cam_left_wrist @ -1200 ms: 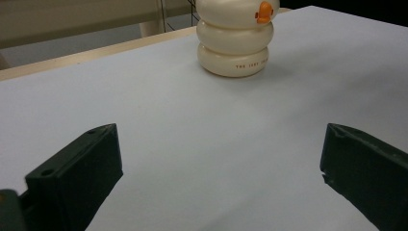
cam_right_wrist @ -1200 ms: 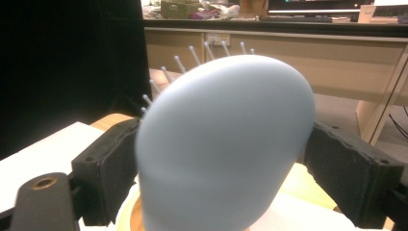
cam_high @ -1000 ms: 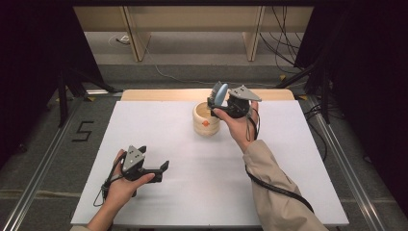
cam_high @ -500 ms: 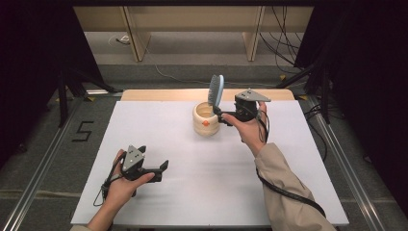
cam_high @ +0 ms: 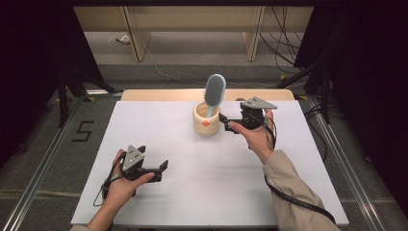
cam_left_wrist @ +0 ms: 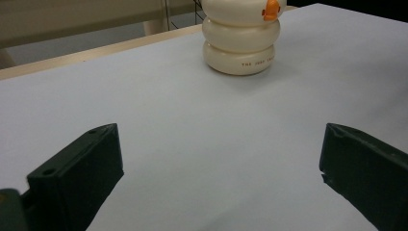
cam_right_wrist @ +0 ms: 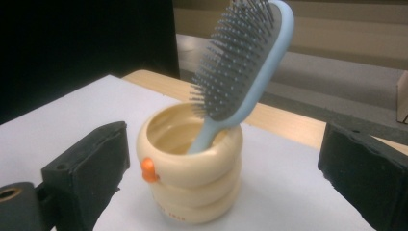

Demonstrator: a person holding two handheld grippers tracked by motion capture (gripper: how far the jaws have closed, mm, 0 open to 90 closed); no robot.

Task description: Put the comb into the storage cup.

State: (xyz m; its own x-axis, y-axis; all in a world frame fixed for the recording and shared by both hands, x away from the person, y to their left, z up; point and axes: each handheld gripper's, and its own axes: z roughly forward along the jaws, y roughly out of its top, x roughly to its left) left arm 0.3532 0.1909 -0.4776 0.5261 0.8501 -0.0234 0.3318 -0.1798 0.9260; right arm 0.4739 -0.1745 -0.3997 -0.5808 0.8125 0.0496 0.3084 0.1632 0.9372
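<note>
Since a second ago the right gripper (cam_high: pixel 226 121) has let go of the hairbrush (cam_high: pixel 213 94) and drawn back from it; the brush, earlier gripped and leaning over the cup, now stands on its own, handle down inside the cream ringed cup (cam_high: pixel 206 121), head up and tilted against the rim. The right gripper hovers just beside the cup on its right, jaws spread wide with nothing between them; in the right gripper view the cup (cam_right_wrist: pixel 191 175) and brush (cam_right_wrist: pixel 243 62) sit framed between the two black jaws, apart from both. The left gripper (cam_high: pixel 161 167) lies low near the front left of the white table (cam_high: pixel 192 192), well apart from the cup, its jaws also wide and holding nothing. In the left gripper view the cup (cam_left_wrist: pixel 241 41) is cut off at the top edge, so its rim is out of frame. The small print on the cup's base ring is too small to read. The brush's handle end is hidden inside the cup.
</note>
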